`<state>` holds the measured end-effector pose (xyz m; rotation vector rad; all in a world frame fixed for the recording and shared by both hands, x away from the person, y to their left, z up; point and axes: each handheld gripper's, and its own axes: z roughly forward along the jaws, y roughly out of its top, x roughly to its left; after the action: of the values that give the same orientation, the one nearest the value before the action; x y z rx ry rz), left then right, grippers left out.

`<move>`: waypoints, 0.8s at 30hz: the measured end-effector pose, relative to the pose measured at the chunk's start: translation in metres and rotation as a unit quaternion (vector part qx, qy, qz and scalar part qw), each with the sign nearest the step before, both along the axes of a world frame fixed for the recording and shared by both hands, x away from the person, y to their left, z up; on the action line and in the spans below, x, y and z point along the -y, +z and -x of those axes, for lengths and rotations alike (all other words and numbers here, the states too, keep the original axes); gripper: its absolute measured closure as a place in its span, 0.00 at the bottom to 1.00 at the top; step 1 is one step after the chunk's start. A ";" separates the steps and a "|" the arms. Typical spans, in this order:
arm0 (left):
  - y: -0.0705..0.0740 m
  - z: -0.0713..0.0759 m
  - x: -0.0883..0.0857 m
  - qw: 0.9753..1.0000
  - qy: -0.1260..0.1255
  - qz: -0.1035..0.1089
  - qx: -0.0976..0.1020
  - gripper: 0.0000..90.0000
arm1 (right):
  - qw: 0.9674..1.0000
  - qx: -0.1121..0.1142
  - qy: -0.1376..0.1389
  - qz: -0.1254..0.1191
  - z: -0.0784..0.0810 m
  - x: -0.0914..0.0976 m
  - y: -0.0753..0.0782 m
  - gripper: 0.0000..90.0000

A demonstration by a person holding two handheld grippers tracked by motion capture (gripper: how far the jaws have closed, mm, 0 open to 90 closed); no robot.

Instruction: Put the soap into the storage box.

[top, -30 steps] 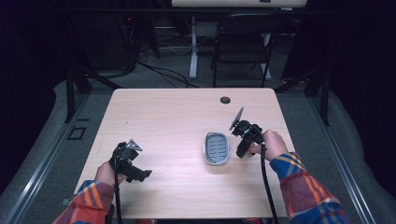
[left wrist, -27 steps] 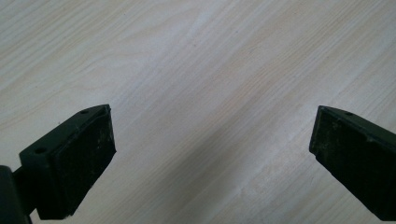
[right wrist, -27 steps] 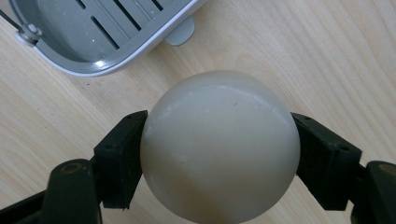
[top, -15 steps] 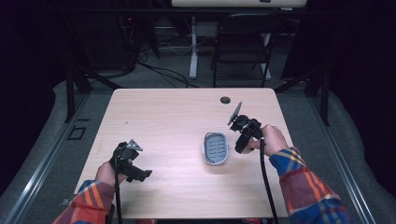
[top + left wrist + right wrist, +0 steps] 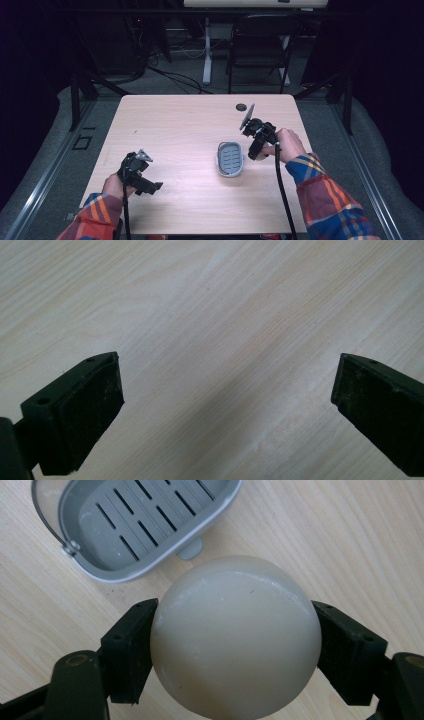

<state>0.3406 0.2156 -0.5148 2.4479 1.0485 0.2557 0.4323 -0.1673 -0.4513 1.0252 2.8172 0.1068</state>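
Here the right tool (image 5: 235, 645) pinches a soap ball (image 5: 235, 635) beside the tray (image 5: 125, 525); left tool (image 5: 225, 405) spread.

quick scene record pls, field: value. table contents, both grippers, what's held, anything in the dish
surface: light wood table
dish: grey slotted soap dish, right of centre, nothing in it
held item: round cream soap, between the fingers of the right gripper
right gripper position: just right of the dish, soap not over it
left gripper: near the table's front left, fingers wide apart, bare wood between them
other: dark round cable port near the far edge
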 end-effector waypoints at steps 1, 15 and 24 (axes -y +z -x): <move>0.000 0.000 0.000 1.000 0.000 0.000 0.000 0.00 | 1.000 0.001 0.003 0.002 -0.001 -0.003 0.002 0.27; 0.000 0.000 0.000 1.000 0.000 0.001 0.000 0.00 | 1.000 -0.002 0.020 0.011 -0.008 -0.024 0.008 0.27; 0.000 0.000 0.000 1.000 0.000 0.001 -0.001 0.00 | 0.999 -0.005 0.030 0.012 -0.011 -0.037 0.006 0.27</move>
<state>0.3404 0.2160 -0.5149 2.4469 1.0491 0.2529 0.4434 -0.1308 -0.4453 0.9386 2.8521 0.0731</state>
